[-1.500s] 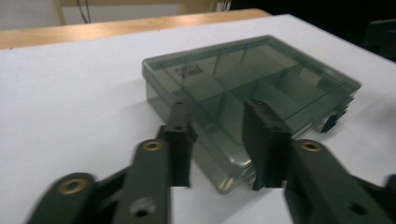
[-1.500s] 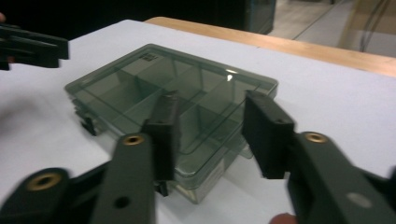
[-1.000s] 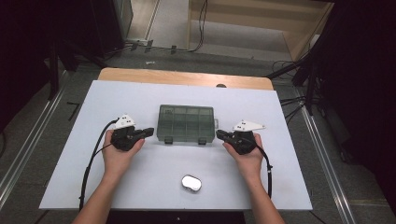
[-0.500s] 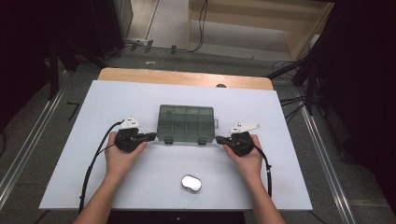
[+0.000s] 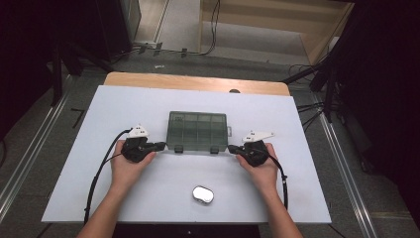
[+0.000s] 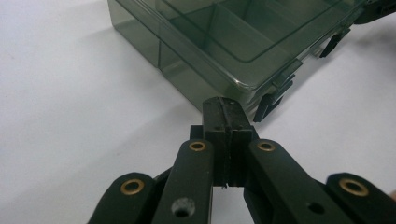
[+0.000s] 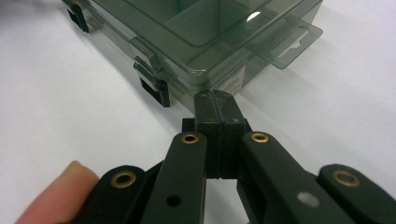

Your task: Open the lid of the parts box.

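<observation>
A dark smoky-green, see-through plastic compartment box with a shut lid lies flat near the middle of the white worktop, its two black latches on the near long side and a small hang tab sticking out at its right end. The left gripper, held in the person's left hand, lies low over the worktop with its tip at the box's near left corner; in the left gripper view its two black fingers are clenched flat against each other with nothing between them, just short of that corner, and whether they touch the wall cannot be told. The right gripper, in the right hand, mirrors it at the near right corner; in the right gripper view its fingers are likewise clenched together on nothing, just beside the corner below the hang tab. A small rounded silver-white case lies on the worktop nearer the person, between the forearms and well apart from the box.
</observation>
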Motion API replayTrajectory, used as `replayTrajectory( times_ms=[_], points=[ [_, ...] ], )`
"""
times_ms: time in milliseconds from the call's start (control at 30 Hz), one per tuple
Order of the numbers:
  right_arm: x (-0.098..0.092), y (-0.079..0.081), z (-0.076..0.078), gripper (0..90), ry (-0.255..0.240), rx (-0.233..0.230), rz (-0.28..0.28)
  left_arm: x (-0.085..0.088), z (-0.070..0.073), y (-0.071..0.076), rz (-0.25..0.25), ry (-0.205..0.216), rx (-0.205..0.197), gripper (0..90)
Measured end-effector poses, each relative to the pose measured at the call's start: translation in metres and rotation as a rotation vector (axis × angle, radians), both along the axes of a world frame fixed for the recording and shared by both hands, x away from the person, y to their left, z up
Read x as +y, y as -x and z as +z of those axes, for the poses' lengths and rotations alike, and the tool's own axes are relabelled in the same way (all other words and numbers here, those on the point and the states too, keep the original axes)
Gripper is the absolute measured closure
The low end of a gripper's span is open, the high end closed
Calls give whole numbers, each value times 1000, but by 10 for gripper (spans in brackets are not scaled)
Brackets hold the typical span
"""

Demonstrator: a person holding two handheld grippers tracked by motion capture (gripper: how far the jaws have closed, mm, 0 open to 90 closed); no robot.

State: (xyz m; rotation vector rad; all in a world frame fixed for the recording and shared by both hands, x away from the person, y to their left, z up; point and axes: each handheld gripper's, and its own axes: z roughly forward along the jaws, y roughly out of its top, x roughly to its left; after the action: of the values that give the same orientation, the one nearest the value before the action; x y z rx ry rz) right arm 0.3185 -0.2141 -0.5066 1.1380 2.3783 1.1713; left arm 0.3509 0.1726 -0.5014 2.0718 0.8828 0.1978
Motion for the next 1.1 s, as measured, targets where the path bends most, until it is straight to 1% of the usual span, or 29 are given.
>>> replayTrajectory(
  times_ms=[33,133,233,333,400,500,700,967,1033,1100],
  points=[
    [0,0,0,883,-9,0,4,0,-1,0,-2,0,5,893],
    [-1,0,1,883,-13,1,2,-2,-2,0,-8,-8,5,893],
    [-1,1,2,883,-21,0,2,-3,-2,1,-12,-1,4,894],
    [-2,1,3,883,-28,-6,2,0,0,1,-11,-3,-1,893],
    [-2,1,4,883,-29,-7,3,1,2,1,-9,10,-2,893],
    [-2,1,4,883,-29,-11,5,2,4,1,-7,16,-6,893],
    [-3,3,6,883,-39,-25,2,2,4,1,-9,14,-6,893],
    [-3,3,7,883,-52,-26,1,1,4,2,-7,16,-8,893],
    [-4,3,8,883,-71,-34,1,1,4,2,-7,19,-8,893],
    [-5,4,10,883,-70,-41,1,1,4,2,-6,35,-5,893]
  ],
)
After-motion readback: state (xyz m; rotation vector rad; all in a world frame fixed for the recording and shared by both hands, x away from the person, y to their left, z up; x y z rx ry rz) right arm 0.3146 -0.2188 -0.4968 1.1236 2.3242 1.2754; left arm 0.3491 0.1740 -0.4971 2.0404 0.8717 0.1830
